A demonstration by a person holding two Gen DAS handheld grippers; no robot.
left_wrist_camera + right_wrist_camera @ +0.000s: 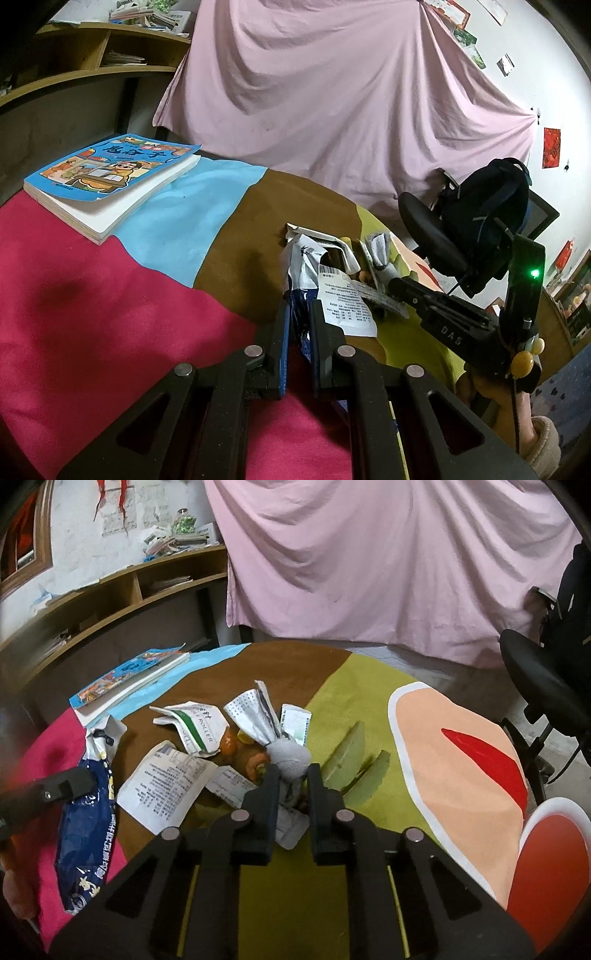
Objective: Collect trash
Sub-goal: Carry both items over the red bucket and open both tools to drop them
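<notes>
My left gripper is shut on a blue and white plastic bag that lies on the colourful tablecloth. In the right wrist view the same bag stretches along the left side, with the left gripper at its upper part. My right gripper is shut on a grey crumpled wad in the trash pile. Around it lie a printed paper sheet, a white carton with a green stripe, a silvery dotted wrapper, orange peel bits and green slices.
A blue picture book lies at the far left of the round table. An office chair with a black backpack stands past the table's right edge. A pink sheet hangs behind, beside a wooden shelf.
</notes>
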